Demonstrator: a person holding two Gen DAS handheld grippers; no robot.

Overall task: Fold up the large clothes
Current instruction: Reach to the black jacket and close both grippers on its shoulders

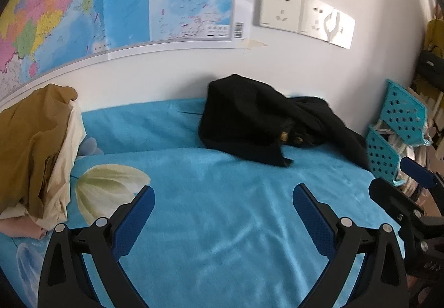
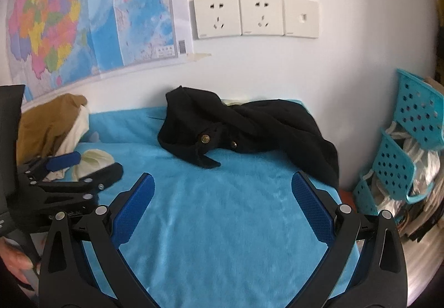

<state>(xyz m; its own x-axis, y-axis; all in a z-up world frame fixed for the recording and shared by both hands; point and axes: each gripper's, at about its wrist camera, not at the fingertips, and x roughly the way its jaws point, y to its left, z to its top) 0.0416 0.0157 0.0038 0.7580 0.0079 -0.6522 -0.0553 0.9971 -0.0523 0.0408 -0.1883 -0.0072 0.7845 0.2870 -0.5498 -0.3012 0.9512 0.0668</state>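
A black garment (image 1: 249, 119) with brass buttons lies crumpled at the far side of the blue blanket (image 1: 222, 211), against the wall; the right wrist view shows the same black garment (image 2: 249, 127) ahead of the fingers. My left gripper (image 1: 223, 191) hovers open above the blanket, well short of the garment, nothing between its blue pads. My right gripper (image 2: 222, 180) is also open and empty, over the blue blanket (image 2: 222, 224). The left gripper (image 2: 69, 169) appears at the left of the right wrist view, and the right gripper's fingers (image 1: 416, 169) at the right edge of the left wrist view.
A mustard and cream pile of clothes (image 1: 36, 147) sits at the left against the wall. Turquoise perforated baskets (image 2: 410, 141) stand off the bed's right edge. A map (image 1: 111, 2) and wall sockets (image 2: 255, 16) hang on the white wall behind.
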